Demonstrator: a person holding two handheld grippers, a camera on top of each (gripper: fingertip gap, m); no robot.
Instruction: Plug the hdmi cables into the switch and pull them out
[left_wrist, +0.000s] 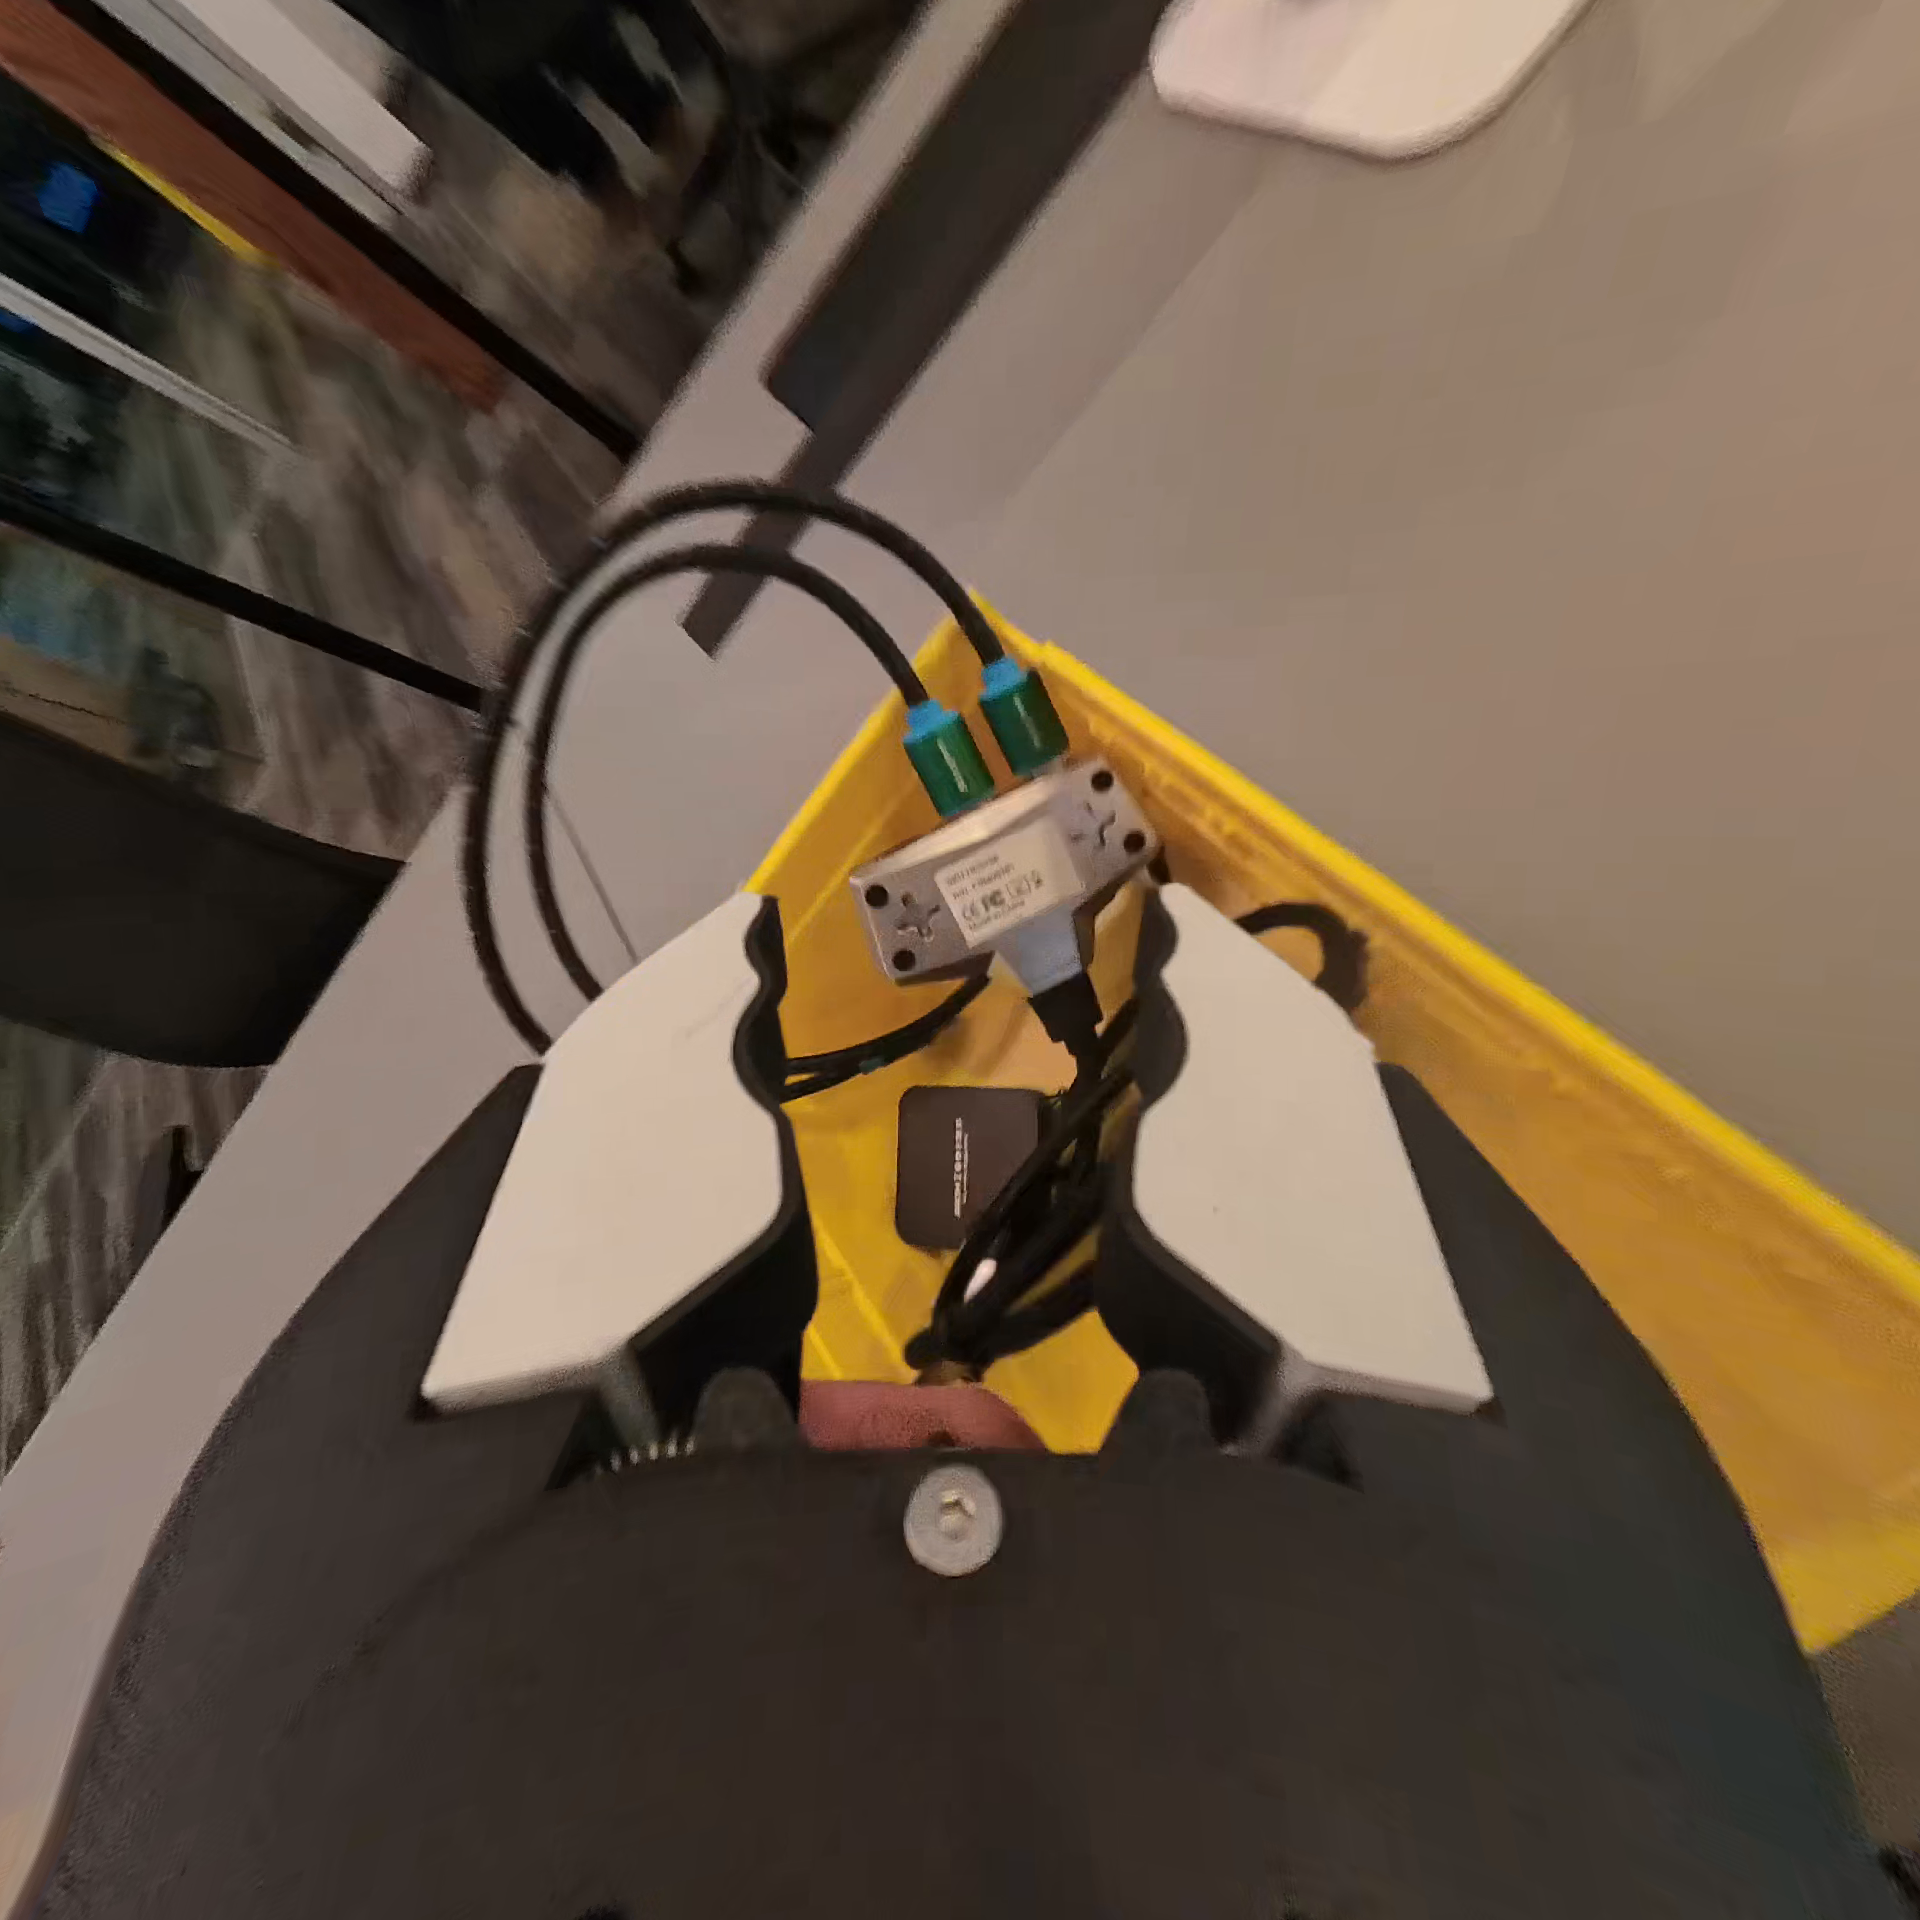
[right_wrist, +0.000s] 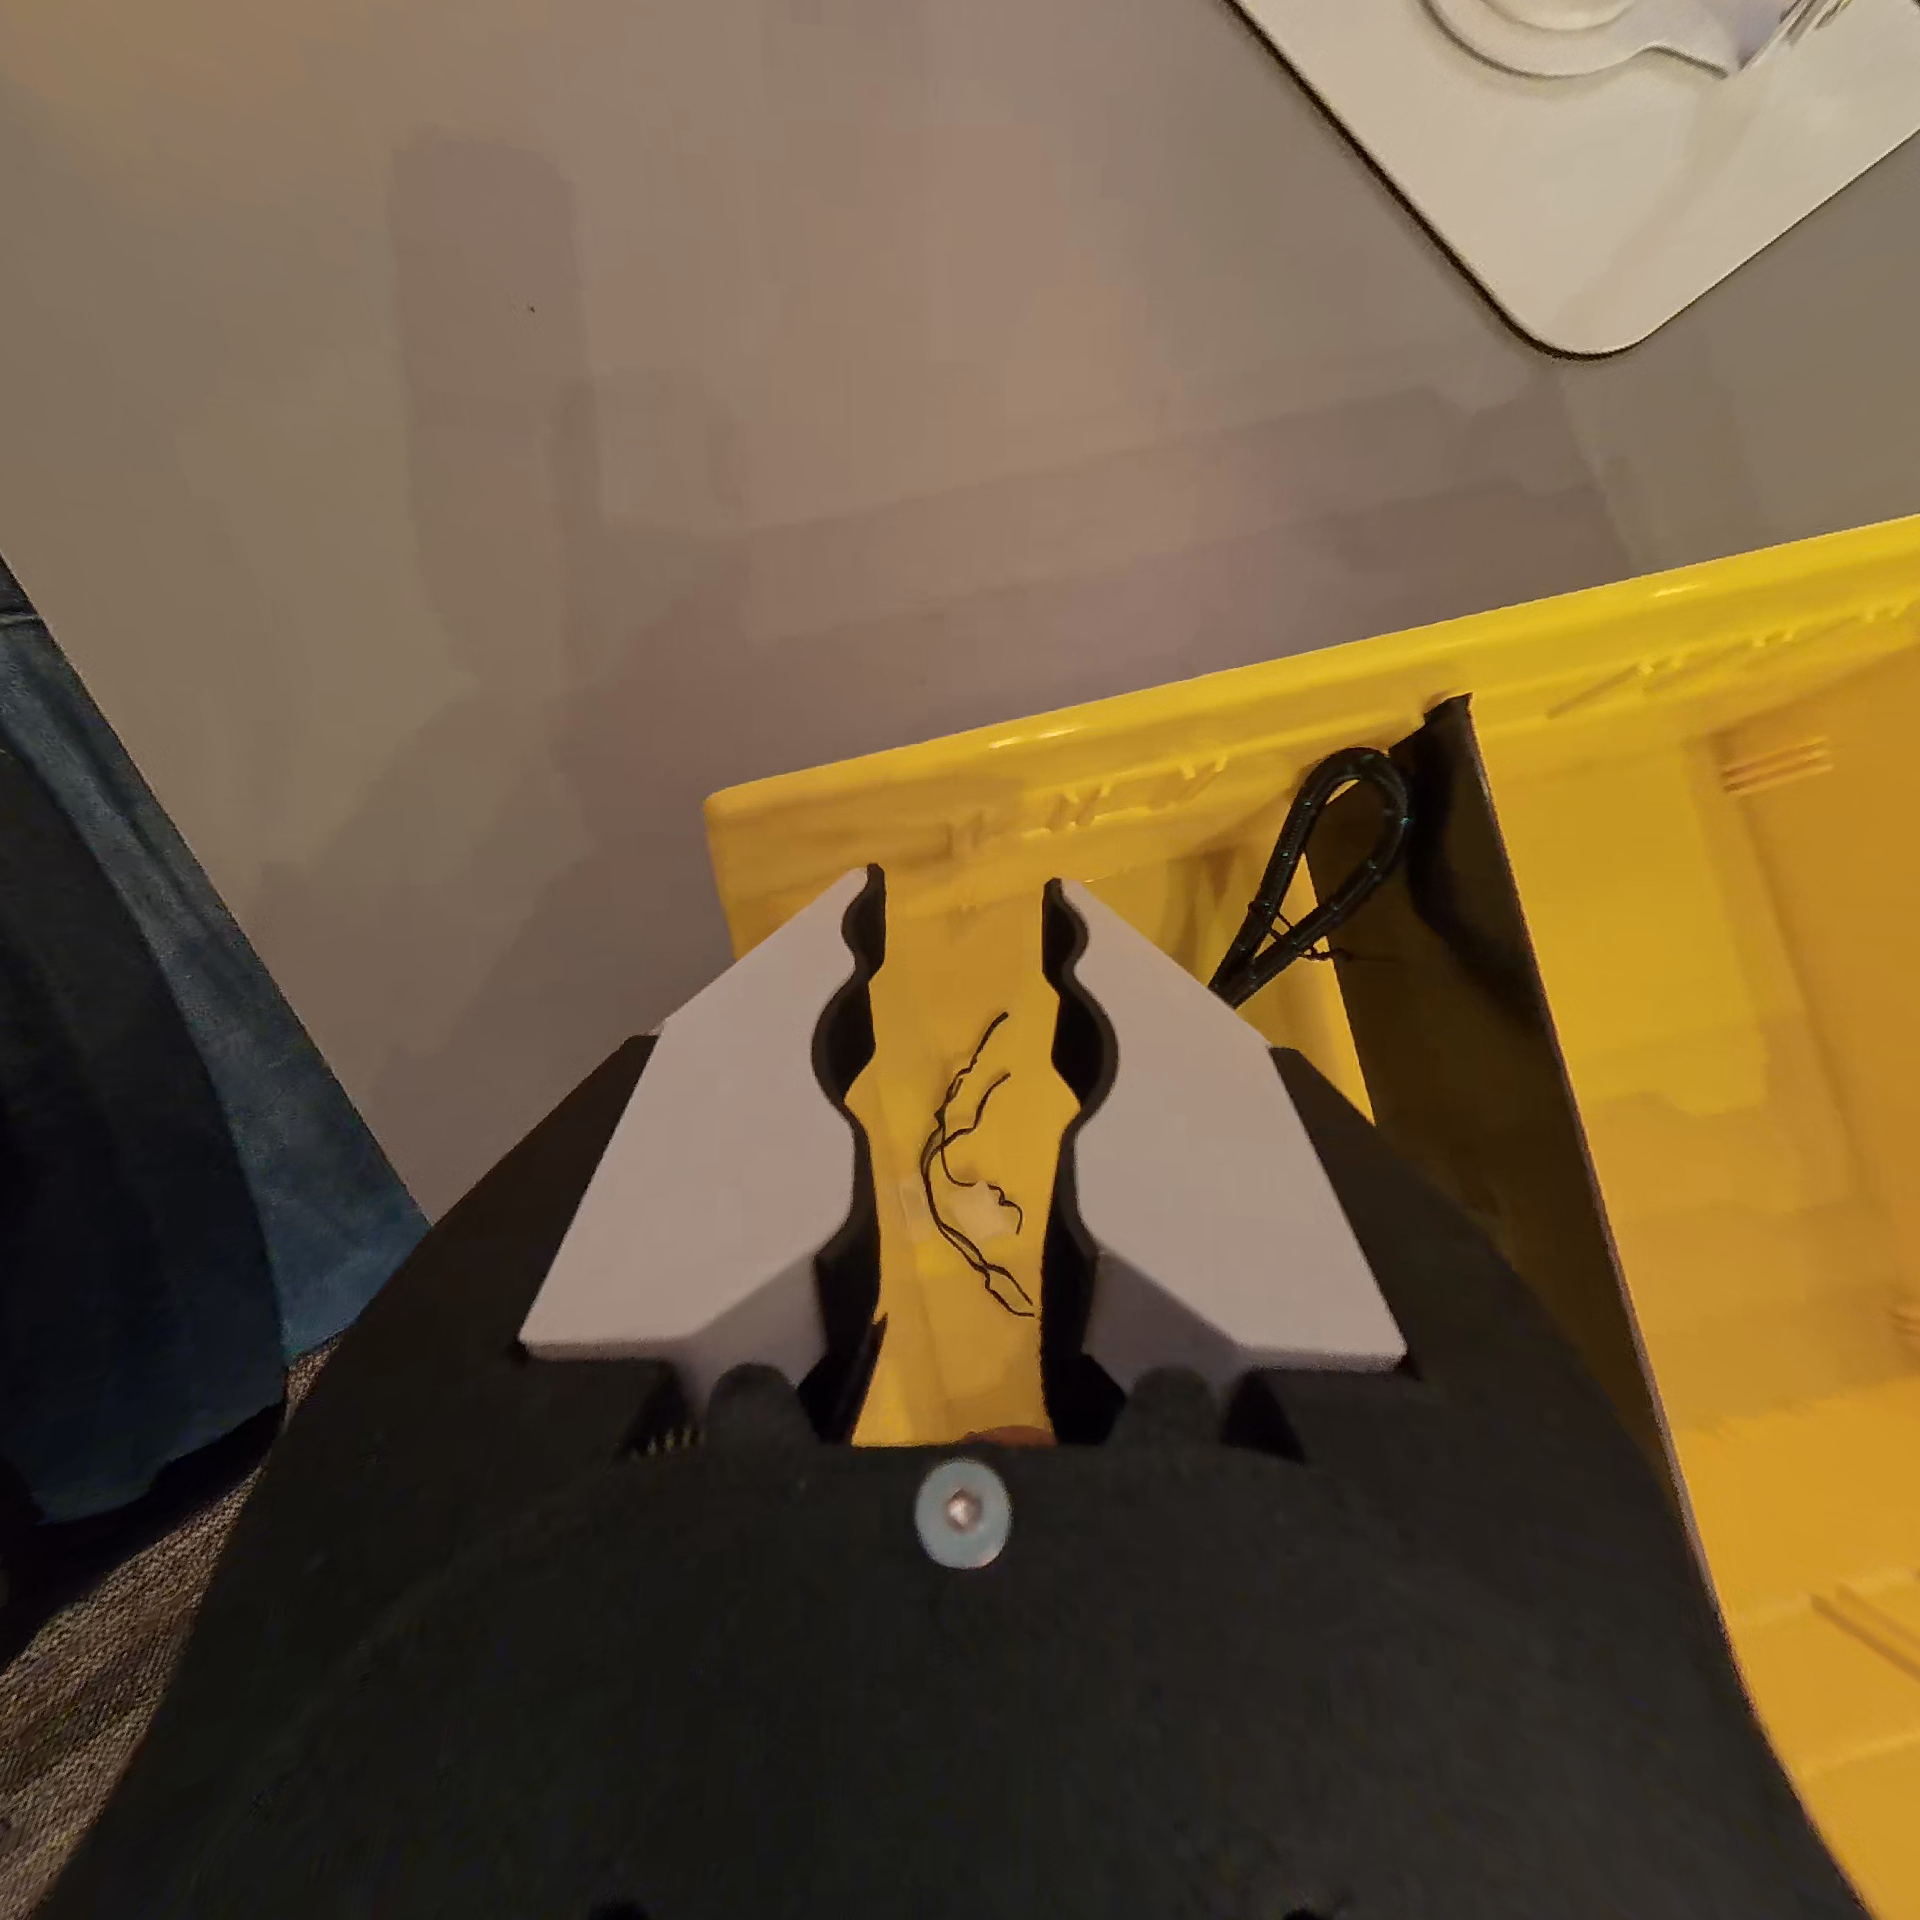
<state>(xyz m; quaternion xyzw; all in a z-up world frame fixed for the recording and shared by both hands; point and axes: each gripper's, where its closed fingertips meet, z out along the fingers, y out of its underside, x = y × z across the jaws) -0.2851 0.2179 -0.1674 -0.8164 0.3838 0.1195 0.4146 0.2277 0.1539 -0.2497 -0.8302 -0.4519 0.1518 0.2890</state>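
Left gripper (left_wrist: 961, 914): nearest to the camera in the left wrist view; its two fingers stand wide apart and grasp nothing. It hangs over the yellow bin, and the switch shows between the fingertips without clear contact.
Right gripper (right_wrist: 961, 883): fingers parted with a narrow gap, nothing between them; it points into one corner of the bin.
Yellow bin (left_wrist: 1455, 1091): stands on the grey table (left_wrist: 1455, 520). Inside lie the switch, cables and a small black square box (left_wrist: 961, 1158). A black divider (right_wrist: 1507, 1039) splits the bin.
Switch (left_wrist: 997, 883): silver body with a white sticker, tilted, at the far corner of the bin.
Hdmi cables (left_wrist: 675, 582): two black cables with green plugs (left_wrist: 982, 743) sit side by side in the switch; they loop out over the bin edge and the table edge. A third black cable (left_wrist: 1049, 1174) leaves the opposite side of the switch and lies coiled in the bin.
Cable loop (right_wrist: 1340, 842): braided black loop beside the divider in the right wrist view.
Threads (right_wrist: 971, 1164): thin black threads on the bin floor under the right gripper.
White mat (right_wrist: 1558, 156): flat on the table, well apart from the bin.
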